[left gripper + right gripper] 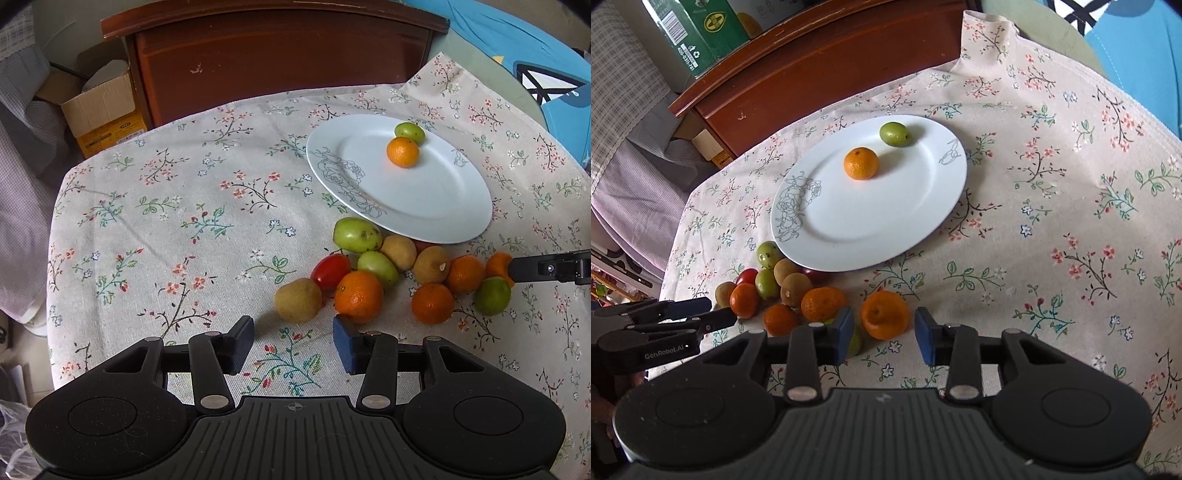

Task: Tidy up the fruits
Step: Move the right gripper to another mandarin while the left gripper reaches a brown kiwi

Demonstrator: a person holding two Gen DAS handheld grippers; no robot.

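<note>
The left tongs (293,341) stand spread wide and hold nothing, their right pad just near an orange (358,296) in the fruit pile. The right tongs (884,334) are spread around a tangerine (884,314) on the worktop (1052,221), not gripping it. On the white plate (849,229) beyond lie one orange fruit (861,163) and one green fruit (895,134).

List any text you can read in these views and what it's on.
"GenRobot.AI": left gripper body, right wrist view.
"400-0311-78" then a blurred digit: green box, beside a recycling sign.
Yellow carton label: too small to read.
Plate: drawings only.
</note>
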